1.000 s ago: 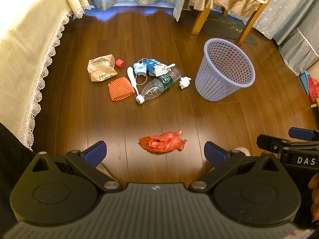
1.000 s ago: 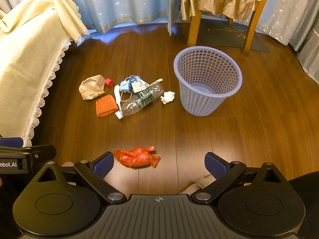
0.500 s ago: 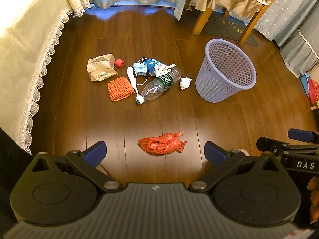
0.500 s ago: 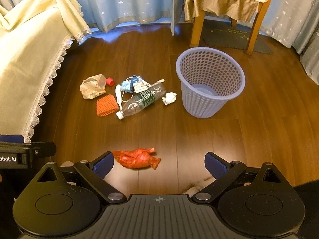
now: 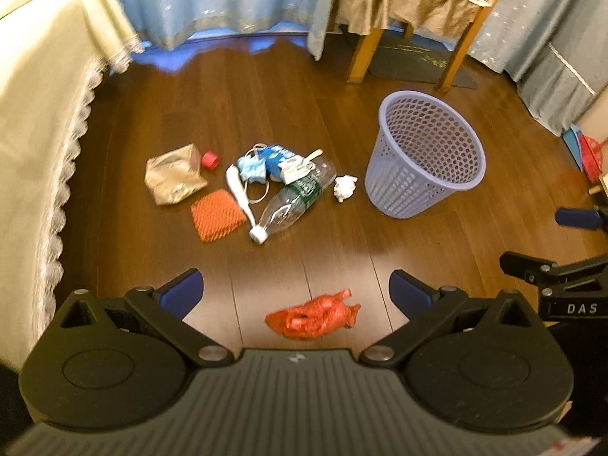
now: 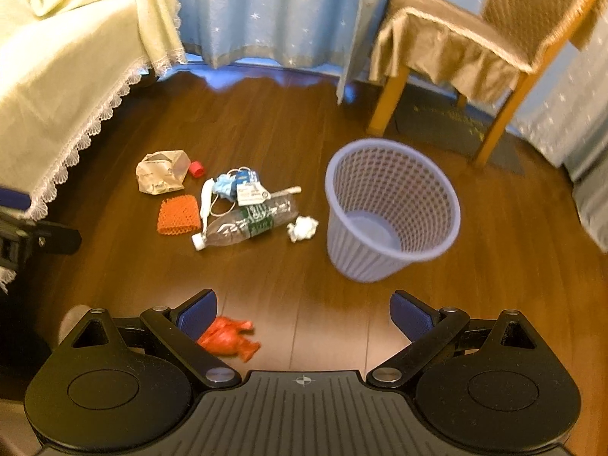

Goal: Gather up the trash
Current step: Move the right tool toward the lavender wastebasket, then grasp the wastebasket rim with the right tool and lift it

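A lilac mesh basket (image 5: 425,159) (image 6: 391,209) stands upright on the wooden floor. Left of it lies a pile of trash: a clear plastic bottle (image 5: 294,201) (image 6: 247,224), a crumpled white paper (image 5: 344,188) (image 6: 303,228), a blue pack (image 5: 273,157), an orange mesh piece (image 5: 216,216) (image 6: 178,215), a tan paper bag (image 5: 173,178) (image 6: 161,171) and a red cap (image 5: 209,160) (image 6: 197,168). A red plastic bag (image 5: 313,315) (image 6: 228,338) lies nearest. My left gripper (image 5: 296,294) is open above the red bag. My right gripper (image 6: 304,311) is open, the red bag by its left finger.
A bed with a cream lace-edged cover (image 5: 34,133) (image 6: 64,68) runs along the left. Blue curtains (image 6: 273,11) hang at the back. A wooden chair with a tan cover (image 6: 475,45) (image 5: 414,7) stands behind the basket on a dark mat (image 5: 418,64).
Both grippers have tilted up and moved forward, so the trash pile and basket look closer and the red bag sits lower in both views. Both stay open.
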`<state>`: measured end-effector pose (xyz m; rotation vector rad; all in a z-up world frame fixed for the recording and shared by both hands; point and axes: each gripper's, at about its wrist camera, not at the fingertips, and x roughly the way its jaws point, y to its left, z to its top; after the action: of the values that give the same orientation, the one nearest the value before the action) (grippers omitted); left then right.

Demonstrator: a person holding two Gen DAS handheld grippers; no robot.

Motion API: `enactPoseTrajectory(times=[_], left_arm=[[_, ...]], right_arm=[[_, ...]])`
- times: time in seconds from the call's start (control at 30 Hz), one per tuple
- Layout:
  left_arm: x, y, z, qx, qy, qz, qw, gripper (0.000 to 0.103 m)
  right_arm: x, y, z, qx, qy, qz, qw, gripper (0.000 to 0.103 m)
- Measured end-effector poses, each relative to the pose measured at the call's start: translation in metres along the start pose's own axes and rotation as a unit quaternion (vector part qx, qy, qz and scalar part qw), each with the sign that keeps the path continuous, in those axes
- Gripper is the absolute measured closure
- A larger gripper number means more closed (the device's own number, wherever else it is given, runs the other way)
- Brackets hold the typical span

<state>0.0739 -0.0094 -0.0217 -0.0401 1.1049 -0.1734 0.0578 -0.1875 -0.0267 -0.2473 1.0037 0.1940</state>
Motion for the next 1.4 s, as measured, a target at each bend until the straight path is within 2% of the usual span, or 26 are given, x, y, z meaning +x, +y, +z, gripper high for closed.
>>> enactPoseTrajectory(times=[0.2,0.27,0.43,0.73,0.9,1.07,1.23,1.4], left_arm=[[0.032,-0.001,0.022,0.065,-0.012,-0.003,0.9978,0.001],[0.045,-0.001,0.027,0.093,-0.015,-0.002,0.9956,0.001],[0.079,0.002,0.036,0.139,-0.027,-0.016,0.9898,0.001],[0.138,0.005,0.032,0.216,-0.028,-0.049,0.9747,0.001],[0.161,0.004,0.027,0.241,-0.042,-0.063,0.9675,0.001],[0.183,0.004,0.022,0.256,-0.027,-0.067,0.9640,0.001],[0.196,0.002,0.016,0.269,-0.012,-0.071,0.9603,0.001],[0.200,0.004,0.017,0.263,-0.012,-0.078,0.9617,0.001]], right_arm=[[0.041,-0.014,0.007,-0.070,-0.020,-0.005,0.997,0.008],[0.057,-0.018,0.010,-0.105,-0.021,-0.009,0.994,0.016],[0.101,-0.029,0.015,-0.160,-0.015,-0.011,0.987,0.023],[0.173,-0.040,0.014,-0.271,-0.006,-0.024,0.962,0.033],[0.217,-0.052,0.022,-0.285,0.012,-0.016,0.958,0.040],[0.256,-0.055,0.030,-0.293,0.040,-0.002,0.955,0.057],[0.274,-0.053,0.029,-0.301,0.055,0.007,0.952,0.065],[0.282,-0.050,0.027,-0.301,0.061,0.007,0.952,0.076]])
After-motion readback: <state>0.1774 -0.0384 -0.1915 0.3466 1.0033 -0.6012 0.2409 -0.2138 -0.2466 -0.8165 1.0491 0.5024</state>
